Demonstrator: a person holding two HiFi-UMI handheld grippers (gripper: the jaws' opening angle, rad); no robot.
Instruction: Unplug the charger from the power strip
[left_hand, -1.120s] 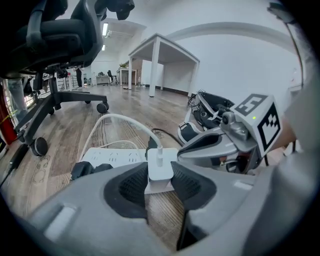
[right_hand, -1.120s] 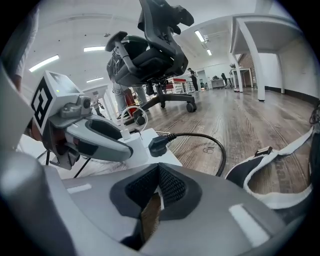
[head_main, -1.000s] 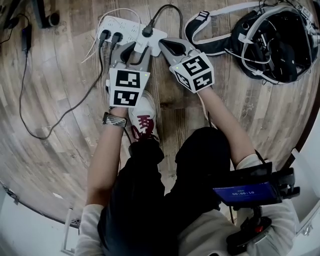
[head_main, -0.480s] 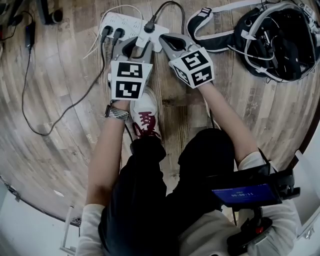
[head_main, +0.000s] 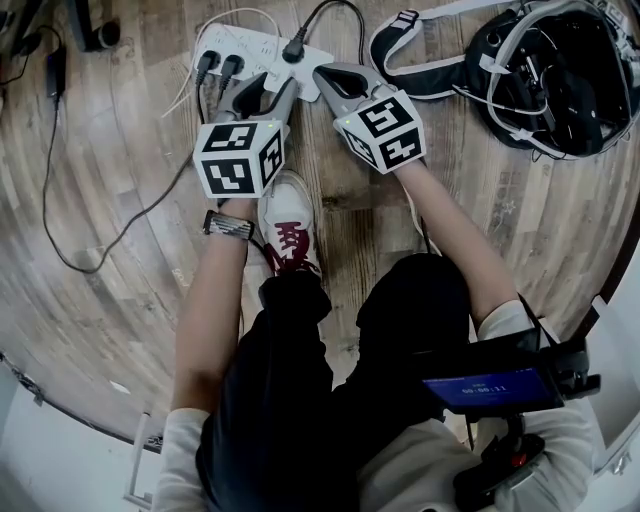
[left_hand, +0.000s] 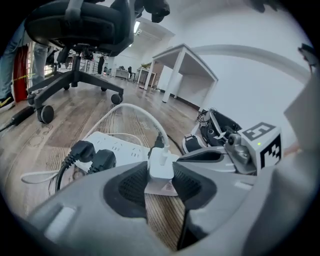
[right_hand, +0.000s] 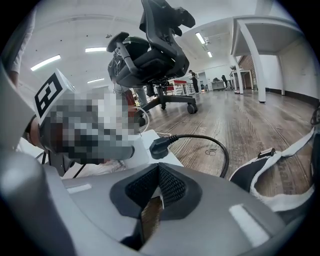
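The white power strip (head_main: 250, 45) lies on the wood floor with three black plugs (head_main: 205, 66) in it. My left gripper (head_main: 268, 95) reaches over its near end. In the left gripper view the white charger (left_hand: 161, 167) stands between the two black pads, which touch its sides while the jaws are opening. Its white cable (left_hand: 135, 107) loops away behind it. The head view hides the charger under the gripper. My right gripper (head_main: 330, 75) is shut with nothing in it, its tip at the strip's right end (right_hand: 150, 147) beside a black plug (right_hand: 160, 146).
A black bag with white straps (head_main: 540, 80) lies on the floor to the right. A thin black cable (head_main: 60, 200) trails left. The person's white shoe (head_main: 290, 225) sits just behind the grippers. An office chair (left_hand: 75, 30) and a white table (left_hand: 180, 55) stand beyond the strip.
My left gripper has rolled about its own axis, so its marker cube shows a different face. The charger, seen white between its jaws earlier, is now covered. The right gripper has kept still.
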